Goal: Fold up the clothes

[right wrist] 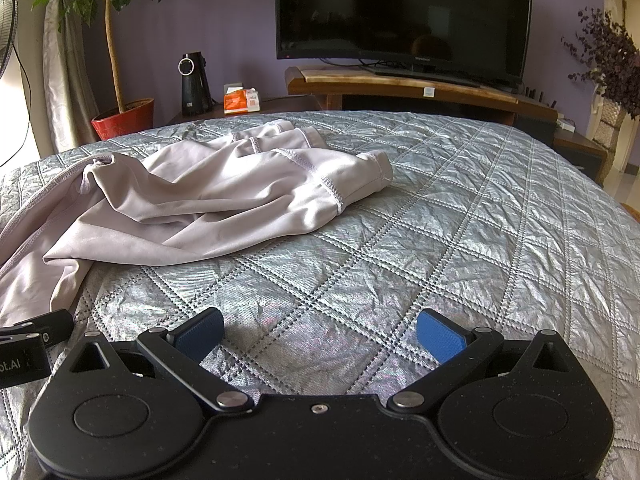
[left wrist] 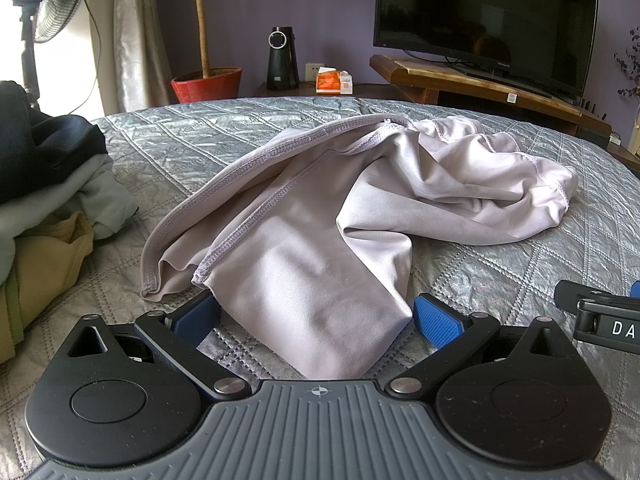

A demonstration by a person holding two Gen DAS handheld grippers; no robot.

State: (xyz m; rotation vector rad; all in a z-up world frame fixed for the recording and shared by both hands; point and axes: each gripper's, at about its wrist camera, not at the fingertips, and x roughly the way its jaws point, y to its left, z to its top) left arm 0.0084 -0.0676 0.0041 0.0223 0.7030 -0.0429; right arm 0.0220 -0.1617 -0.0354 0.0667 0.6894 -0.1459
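Note:
A pale lilac garment (left wrist: 320, 216) lies crumpled on the grey quilted bedspread (left wrist: 520, 264), its stitched hems showing. One end of it reaches between the blue pads of my left gripper (left wrist: 316, 316), which stands open around the cloth without pinching it. In the right wrist view the same garment (right wrist: 208, 192) lies to the left and farther off. My right gripper (right wrist: 320, 334) is open over bare bedspread (right wrist: 440, 220), nothing between its fingers. Each gripper's black body shows at the edge of the other's view.
A stack of folded clothes (left wrist: 44, 200), black, grey and tan, sits at the left on the bed. Beyond the bed stand a red plant pot (left wrist: 206, 84), a black speaker (left wrist: 282, 60), a tissue box (left wrist: 334, 82) and a TV (left wrist: 484, 20) on a wooden stand.

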